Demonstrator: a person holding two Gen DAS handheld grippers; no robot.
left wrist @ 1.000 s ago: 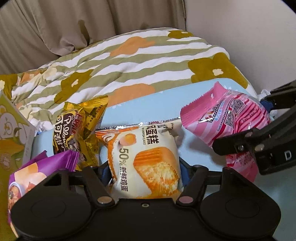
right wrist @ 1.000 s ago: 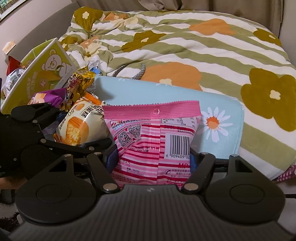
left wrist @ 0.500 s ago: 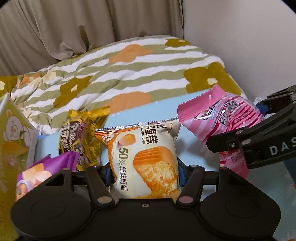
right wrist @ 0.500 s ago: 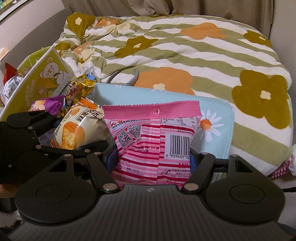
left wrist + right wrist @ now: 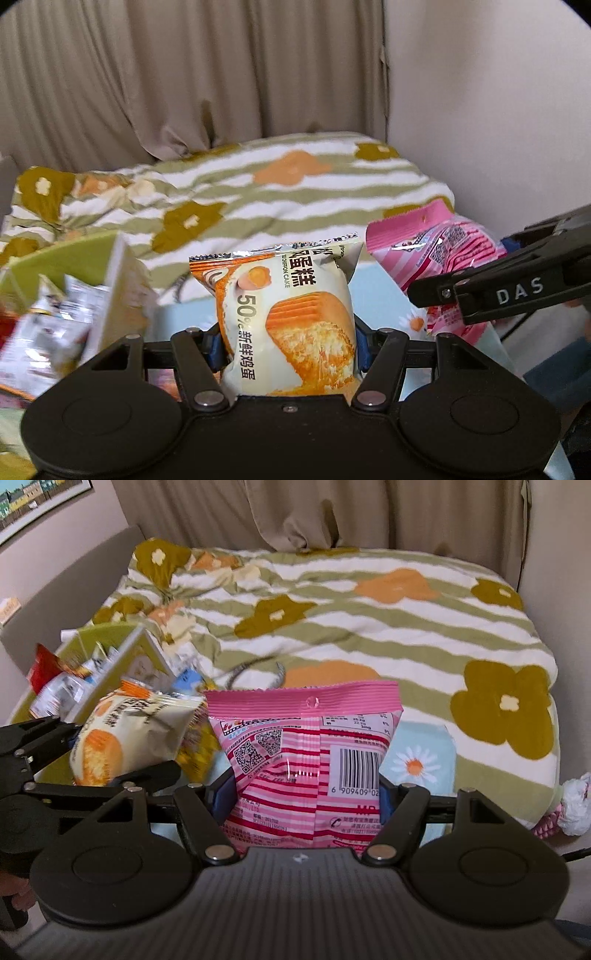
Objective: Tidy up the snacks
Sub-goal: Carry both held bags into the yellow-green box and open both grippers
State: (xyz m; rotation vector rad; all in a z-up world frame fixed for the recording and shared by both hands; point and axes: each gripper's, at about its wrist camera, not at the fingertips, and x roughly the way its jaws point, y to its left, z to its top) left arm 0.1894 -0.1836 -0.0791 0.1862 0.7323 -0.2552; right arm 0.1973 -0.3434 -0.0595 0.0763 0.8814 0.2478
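A cream and orange chiffon cake packet [image 5: 288, 314] stands upright between the blue pads of my left gripper [image 5: 289, 347], which is shut on its lower half. My right gripper [image 5: 303, 797] is shut on a pink striped snack packet [image 5: 310, 760], barcode side facing the camera. Both packets hang in the air side by side above the bed, the cake packet [image 5: 125, 738] to the left of the pink one. In the left wrist view the pink packet [image 5: 436, 251] shows at the right, behind a black finger [image 5: 517, 291] of the right gripper.
A green box with a bear print [image 5: 122, 664] holding several snack packets sits at the left, blurred in the left wrist view [image 5: 110, 280]. Below lie a light blue daisy cloth [image 5: 417, 764] and a striped floral blanket [image 5: 369, 627]. Curtains and walls close the back.
Both grippers have risen with their packets off the blue cloth. The yellow and purple packets have dropped out of the left view, and more curtain and wall show.
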